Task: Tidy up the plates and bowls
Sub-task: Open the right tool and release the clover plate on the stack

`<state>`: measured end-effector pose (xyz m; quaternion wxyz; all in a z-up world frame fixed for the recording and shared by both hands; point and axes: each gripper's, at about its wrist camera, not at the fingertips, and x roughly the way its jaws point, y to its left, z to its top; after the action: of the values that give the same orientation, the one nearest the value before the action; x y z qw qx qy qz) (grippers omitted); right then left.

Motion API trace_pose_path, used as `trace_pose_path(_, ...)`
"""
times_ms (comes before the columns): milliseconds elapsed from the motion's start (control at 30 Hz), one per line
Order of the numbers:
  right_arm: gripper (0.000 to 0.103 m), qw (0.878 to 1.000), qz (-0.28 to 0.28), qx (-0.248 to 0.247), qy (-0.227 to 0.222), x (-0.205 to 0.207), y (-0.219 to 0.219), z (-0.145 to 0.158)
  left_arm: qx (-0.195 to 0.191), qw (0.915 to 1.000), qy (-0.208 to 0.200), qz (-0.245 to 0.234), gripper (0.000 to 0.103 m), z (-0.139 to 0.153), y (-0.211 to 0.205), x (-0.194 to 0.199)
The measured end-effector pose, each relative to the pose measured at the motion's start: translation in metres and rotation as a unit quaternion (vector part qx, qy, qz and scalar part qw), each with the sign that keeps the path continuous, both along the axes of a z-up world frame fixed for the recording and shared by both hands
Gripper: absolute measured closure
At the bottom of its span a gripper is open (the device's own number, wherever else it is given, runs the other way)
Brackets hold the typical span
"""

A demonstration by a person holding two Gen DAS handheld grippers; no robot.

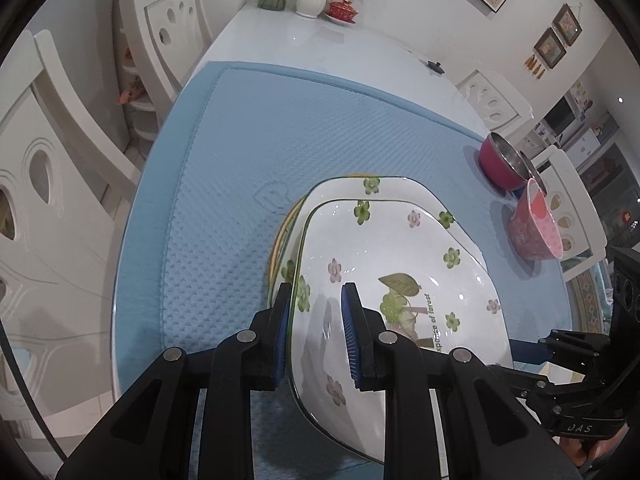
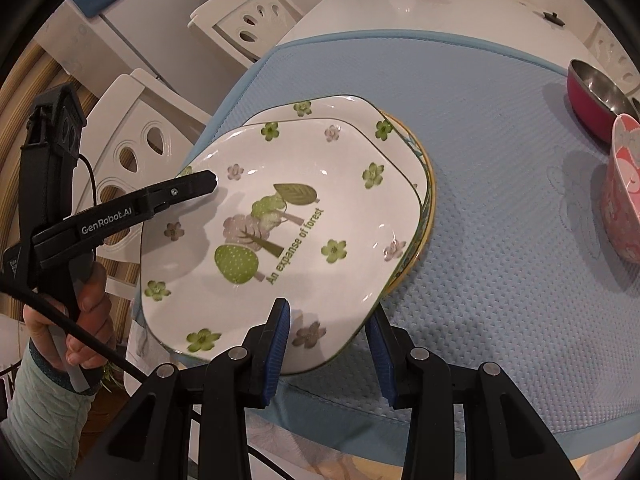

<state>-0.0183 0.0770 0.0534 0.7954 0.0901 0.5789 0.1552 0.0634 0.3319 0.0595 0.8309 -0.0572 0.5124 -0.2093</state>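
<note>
A square white plate with green flowers and a tree print [image 1: 400, 248] [image 2: 280, 240] is held tilted over a stack. Under it lie a matching square plate [image 1: 400, 190] [image 2: 340, 108] and a yellow-rimmed round plate [image 1: 280, 240] [image 2: 428, 184]. My left gripper [image 1: 316, 292] [image 2: 208, 180] is shut on the top plate's left rim, one pad on its face and one outside. My right gripper [image 2: 328, 312] [image 1: 532, 348] clamps the plate's near right corner, which sits between its blue pads. A pink bowl [image 1: 536, 224] [image 2: 624, 200] and a red metal bowl [image 1: 500, 160] [image 2: 596, 96] stand to the right.
A blue quilted mat [image 1: 240, 160] [image 2: 500, 240] covers the white table. White chairs [image 1: 172, 40] [image 2: 248, 24] line the left side. Vases and a red lidded dish [image 1: 342, 10] stand at the far end. A small black object [image 1: 434, 66] lies beyond the mat.
</note>
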Motion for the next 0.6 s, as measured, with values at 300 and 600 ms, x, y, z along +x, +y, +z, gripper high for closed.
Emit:
trace_pose_path(300,0.064,1.000,0.012,-0.003,-0.020,-0.007,0.010,0.011,0.044,0.9988,-0.017,0.011,0.076,0.007,-0.003,0.004)
trace_pose_path(600,0.064,0.999,0.027,0.006,-0.019,-0.016,0.023,0.013,0.042,0.9985,-0.019,0.028,0.075,0.012,0.012,0.006)
